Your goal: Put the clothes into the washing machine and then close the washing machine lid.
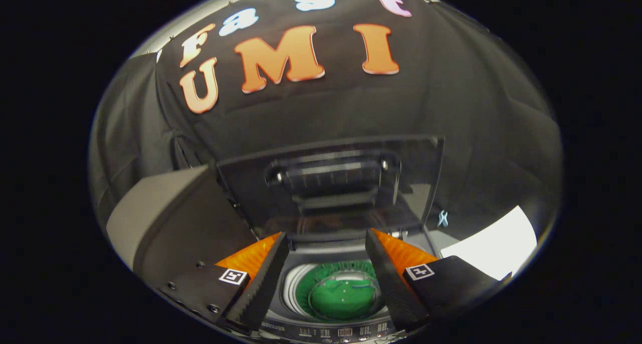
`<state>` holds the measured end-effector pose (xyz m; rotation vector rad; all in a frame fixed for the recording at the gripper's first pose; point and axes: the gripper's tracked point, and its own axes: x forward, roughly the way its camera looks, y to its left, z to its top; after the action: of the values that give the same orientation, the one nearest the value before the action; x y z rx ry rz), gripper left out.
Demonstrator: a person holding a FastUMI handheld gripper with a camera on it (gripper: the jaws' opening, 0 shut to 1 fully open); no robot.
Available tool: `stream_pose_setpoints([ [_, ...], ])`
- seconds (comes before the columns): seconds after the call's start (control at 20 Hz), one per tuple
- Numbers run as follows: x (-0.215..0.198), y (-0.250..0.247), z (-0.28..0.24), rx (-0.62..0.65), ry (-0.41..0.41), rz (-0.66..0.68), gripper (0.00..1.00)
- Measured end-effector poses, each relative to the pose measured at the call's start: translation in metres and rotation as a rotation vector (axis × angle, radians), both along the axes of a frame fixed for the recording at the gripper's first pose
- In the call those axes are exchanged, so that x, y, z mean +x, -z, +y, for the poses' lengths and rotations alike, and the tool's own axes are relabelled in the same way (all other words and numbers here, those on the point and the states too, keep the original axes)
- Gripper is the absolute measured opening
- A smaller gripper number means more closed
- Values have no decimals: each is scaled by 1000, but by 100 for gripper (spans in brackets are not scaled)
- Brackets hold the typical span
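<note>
No legible labels. Tongs [327, 238] spread, empty; green clothes [341, 294] in washer drum [301, 279] between fingers, below. Lid [331, 183] up beyond.

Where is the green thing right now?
In the gripper view, the green cloth lies down inside the washing machine's drum, seen between the open gripper's fingers, below the raised lid.
</note>
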<state>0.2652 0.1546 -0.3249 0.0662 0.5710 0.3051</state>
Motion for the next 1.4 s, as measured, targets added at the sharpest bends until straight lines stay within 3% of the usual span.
stream_pose_setpoints([
  [0.25,48,-80,25,44,-1,-133,99],
  [0.45,96,-103,37,55,20,-151,99],
  [0.85,182,-65,62,-50,5,-118,99],
  [1.2,198,-8,61,-90,18,-6,99],
  [1.4,189,-9,56,-125,13,-43,98],
])
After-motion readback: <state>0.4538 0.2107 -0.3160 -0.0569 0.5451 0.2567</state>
